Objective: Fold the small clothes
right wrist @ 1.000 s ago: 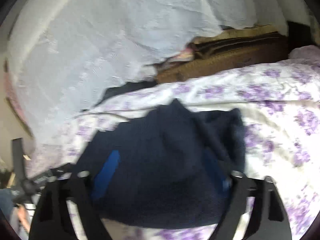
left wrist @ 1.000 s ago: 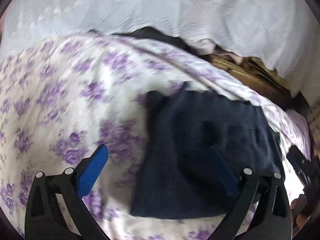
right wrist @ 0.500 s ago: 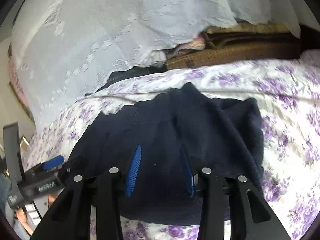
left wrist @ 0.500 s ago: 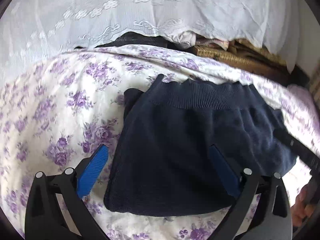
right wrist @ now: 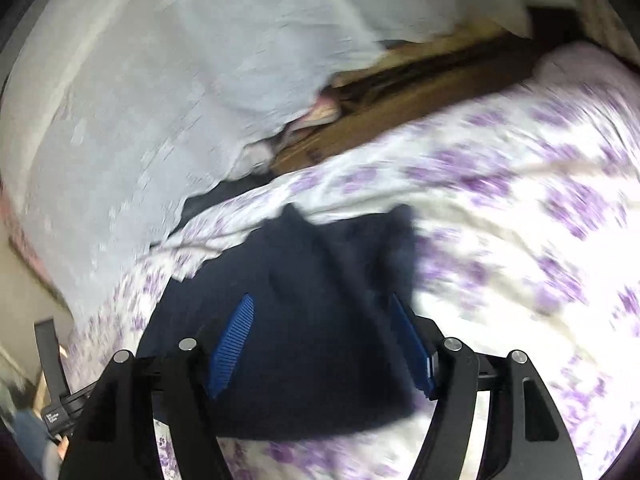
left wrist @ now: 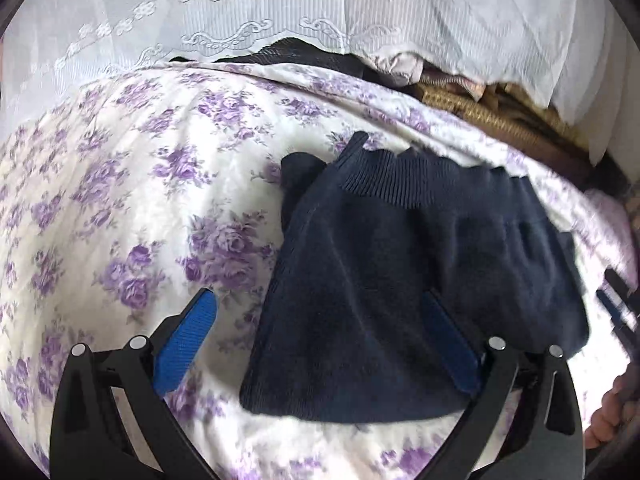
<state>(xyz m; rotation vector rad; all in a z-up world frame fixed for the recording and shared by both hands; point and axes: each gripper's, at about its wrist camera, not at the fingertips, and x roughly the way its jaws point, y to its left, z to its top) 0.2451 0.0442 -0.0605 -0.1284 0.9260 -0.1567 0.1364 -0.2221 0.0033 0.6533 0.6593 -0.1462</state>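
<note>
Left wrist view: left gripper (left wrist: 316, 344) hovers, fingers wide, gripping nothing, over the folded navy garment (left wrist: 400, 288) lying on the floral bedspread (left wrist: 140, 200). Right gripper (right wrist: 324, 344), just reopened, straddles it unpinched, likely releasing. Beyond hangs a lace curtain (left wrist: 280, 12).

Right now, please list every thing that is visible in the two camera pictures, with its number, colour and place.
knit garment: one, dark navy, folded, lying on the bedspread.
bedspread: one, white with purple flowers, under the garment.
lace curtain: one, white, behind the bed.
woven items: brown and tan, count unclear, under the curtain edge.
left gripper: black, blue pads, open.
right gripper: black, blue pads, open, jaws just widened, over the garment.
</note>
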